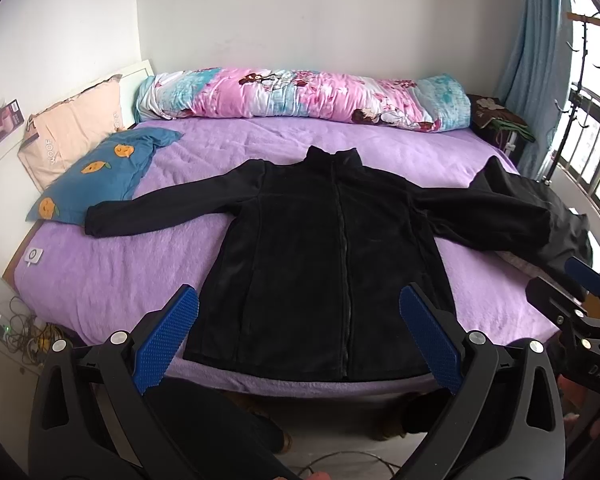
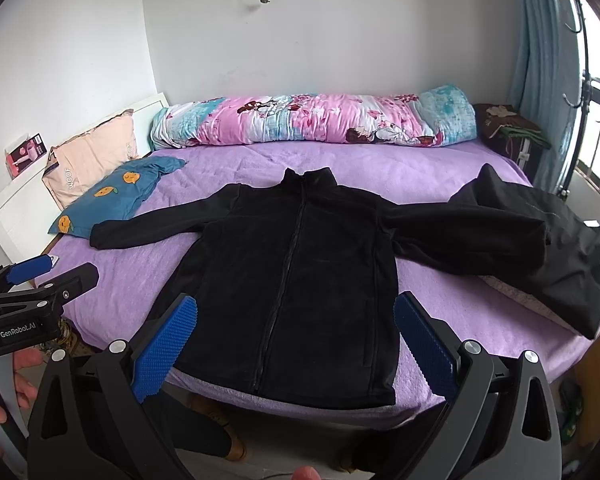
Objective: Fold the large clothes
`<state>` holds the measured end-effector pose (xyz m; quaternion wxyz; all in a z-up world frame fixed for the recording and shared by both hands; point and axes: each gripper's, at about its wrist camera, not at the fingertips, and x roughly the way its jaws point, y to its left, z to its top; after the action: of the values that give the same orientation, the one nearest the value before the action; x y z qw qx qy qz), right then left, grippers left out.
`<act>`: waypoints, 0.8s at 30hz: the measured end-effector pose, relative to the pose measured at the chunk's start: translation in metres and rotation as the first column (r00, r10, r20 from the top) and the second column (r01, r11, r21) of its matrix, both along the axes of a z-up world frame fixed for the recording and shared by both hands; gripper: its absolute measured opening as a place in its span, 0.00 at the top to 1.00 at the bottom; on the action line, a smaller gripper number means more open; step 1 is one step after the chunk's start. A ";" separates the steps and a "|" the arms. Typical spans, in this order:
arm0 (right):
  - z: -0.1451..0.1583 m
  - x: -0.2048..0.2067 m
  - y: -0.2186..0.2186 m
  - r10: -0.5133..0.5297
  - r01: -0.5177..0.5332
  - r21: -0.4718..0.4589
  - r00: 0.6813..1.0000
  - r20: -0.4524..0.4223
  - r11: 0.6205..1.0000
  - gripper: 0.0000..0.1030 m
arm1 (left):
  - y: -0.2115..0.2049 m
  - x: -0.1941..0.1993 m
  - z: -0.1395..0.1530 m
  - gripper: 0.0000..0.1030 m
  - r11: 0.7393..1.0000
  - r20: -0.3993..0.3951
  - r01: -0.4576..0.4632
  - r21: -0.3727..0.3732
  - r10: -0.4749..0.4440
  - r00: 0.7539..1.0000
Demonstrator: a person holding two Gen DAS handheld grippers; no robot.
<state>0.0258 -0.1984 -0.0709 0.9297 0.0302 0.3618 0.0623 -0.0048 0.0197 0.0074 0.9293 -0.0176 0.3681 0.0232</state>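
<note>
Hovering with left gripper (image 1: 298,336) and right gripper (image 2: 294,340) both spread, empty; risking snagging second black garment (image 2: 572,264) under jacket (image 2: 300,280) sleeve.

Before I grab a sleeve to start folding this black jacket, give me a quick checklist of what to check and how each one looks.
1. Jacket spread flat, front up, zipper closed: ok.
2. Left gripper open and holding nothing: ok.
3. Right gripper open and holding nothing: ok.
4. Sleeve near the blue pillow lies straight on the purple blanket: ok.
5. Other sleeve free: not ok, its cuff rests against another dark garment.
6. Hem fully on the bed: ok, though it lies close to the near edge.
</note>
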 end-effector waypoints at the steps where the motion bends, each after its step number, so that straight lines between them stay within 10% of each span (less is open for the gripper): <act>1: 0.000 0.000 0.000 0.000 0.000 0.000 1.000 0.000 1.000 0.06 | 0.000 0.000 0.000 0.05 1.000 0.001 -0.001 0.002 0.001 1.000; 24: 0.002 0.003 -0.002 0.003 -0.003 0.011 1.000 -0.004 1.000 0.06 | -0.004 -0.001 0.000 0.05 1.000 -0.003 0.001 0.000 -0.001 1.000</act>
<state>0.0284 -0.2003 -0.0689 0.9287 0.0347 0.3633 0.0658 -0.0056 0.0156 0.0069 0.9288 -0.0173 0.3696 0.0231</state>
